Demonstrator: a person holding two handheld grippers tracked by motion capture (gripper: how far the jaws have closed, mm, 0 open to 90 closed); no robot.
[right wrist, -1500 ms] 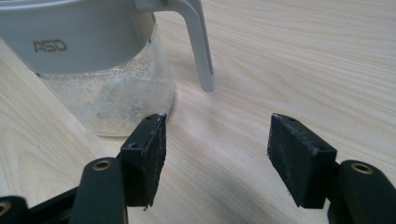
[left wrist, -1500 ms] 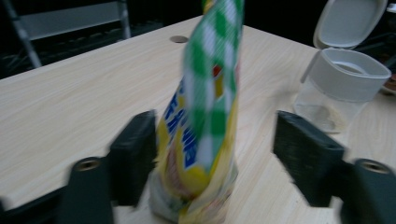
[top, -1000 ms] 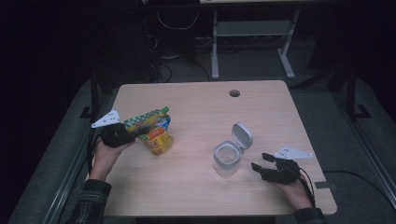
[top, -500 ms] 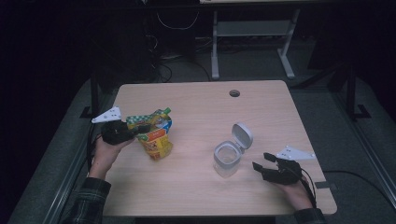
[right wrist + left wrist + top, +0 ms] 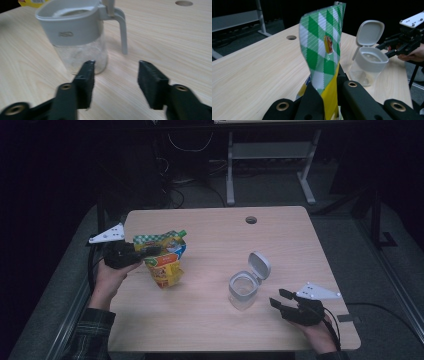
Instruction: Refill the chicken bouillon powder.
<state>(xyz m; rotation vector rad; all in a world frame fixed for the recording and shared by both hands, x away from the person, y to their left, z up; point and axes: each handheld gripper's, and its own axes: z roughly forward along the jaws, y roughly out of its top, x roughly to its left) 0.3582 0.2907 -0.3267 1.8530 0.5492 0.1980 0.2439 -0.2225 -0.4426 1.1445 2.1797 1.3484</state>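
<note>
A snack pouch with a green-and-white checked top and a yellow body hangs above the left side of the wooden table. My left gripper is shut on its upper part. In the left gripper view the pouch rises between the jaws. A clear jar with a grey collar and its flip lid standing open sits right of the middle. My right gripper is open just right of it, with its jaws just closing and nothing between them. The jar stands ahead and left of that gripper.
A round cable hole lies near the table's far edge. A metal stand and loose cables are on the floor behind the table. Bare wood stretches between the pouch and the jar.
The left gripper has lifted the pouch off the table, so it now hangs more upright. The right gripper's jaws have narrowed, and it has shifted slightly.
</note>
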